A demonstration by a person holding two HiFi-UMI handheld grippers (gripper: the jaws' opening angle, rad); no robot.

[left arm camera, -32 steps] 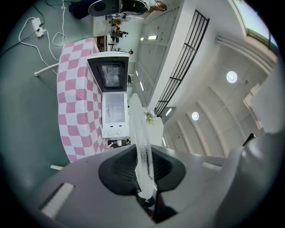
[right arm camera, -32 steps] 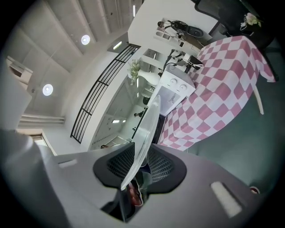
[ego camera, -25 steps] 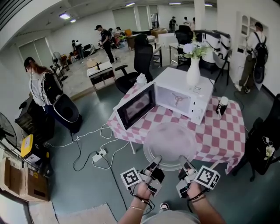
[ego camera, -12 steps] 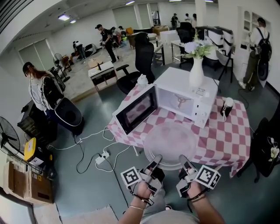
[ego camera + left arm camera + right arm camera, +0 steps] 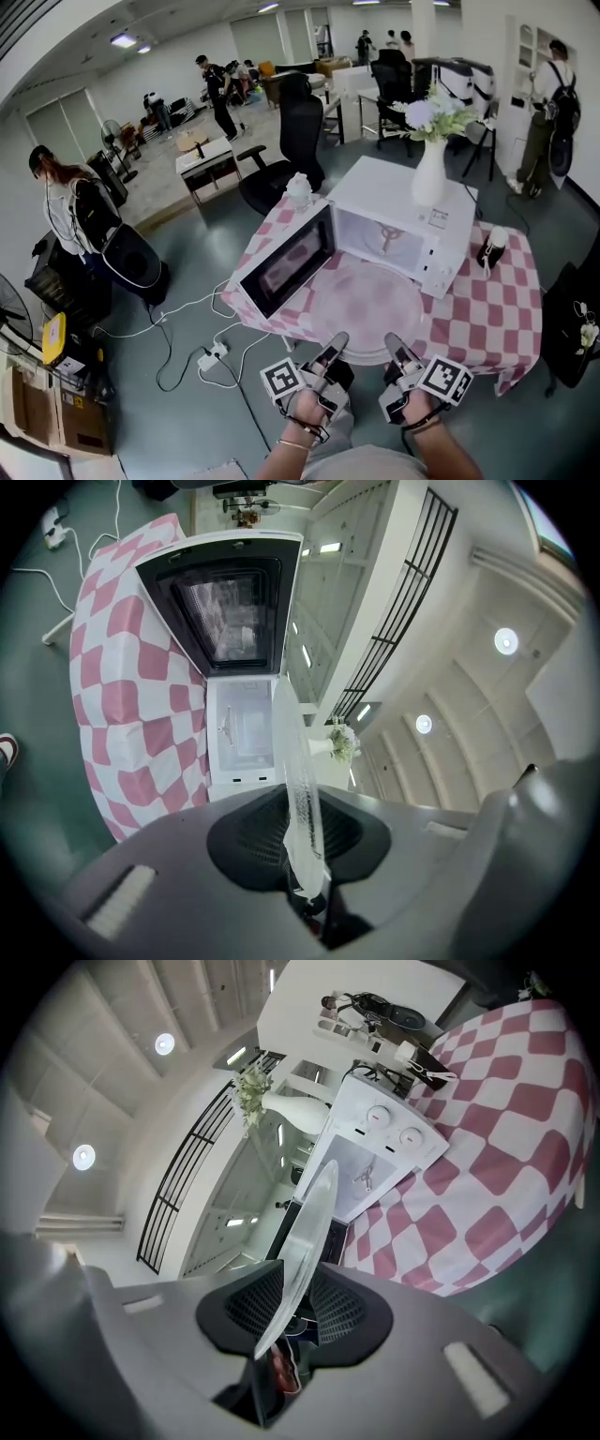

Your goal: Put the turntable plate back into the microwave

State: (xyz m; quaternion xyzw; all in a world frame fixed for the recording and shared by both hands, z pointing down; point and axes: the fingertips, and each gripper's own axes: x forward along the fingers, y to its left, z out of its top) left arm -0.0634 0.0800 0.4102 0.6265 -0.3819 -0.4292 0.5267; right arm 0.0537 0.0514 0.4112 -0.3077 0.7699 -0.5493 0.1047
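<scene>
Green floor [image 5: 187,403]: open on your side of the table, with white cables trailing at the left, near the table's corner.

Table under the pink-and-white checked cloth [image 5: 487,309]: its near edge runs just ahead of your hands.

White microwave [image 5: 394,192]: stands at the back of the cloth with its cavity [image 5: 380,239] facing you. The spindle hub shows on the cavity floor.

Microwave door [image 5: 281,262]: swung wide to the left, its free edge reaching out over the table's left edge. It walls the left side of your approach; the control panel bounds the right.

Glass turntable plate [image 5: 361,305]: held roughly level over the cloth, between the door and the panel side. Its far rim is just short of the cavity mouth and its near rim is out past the table edge. Whether it touches the cloth cannot be told.

White vase of flowers [image 5: 429,178]: upright on the microwave's top, above the panel.

Left gripper [image 5: 333,345]: jaws clamped on the plate's near rim.

Right gripper [image 5: 394,345]: likewise clamped on that rim, just beside the left.
</scene>
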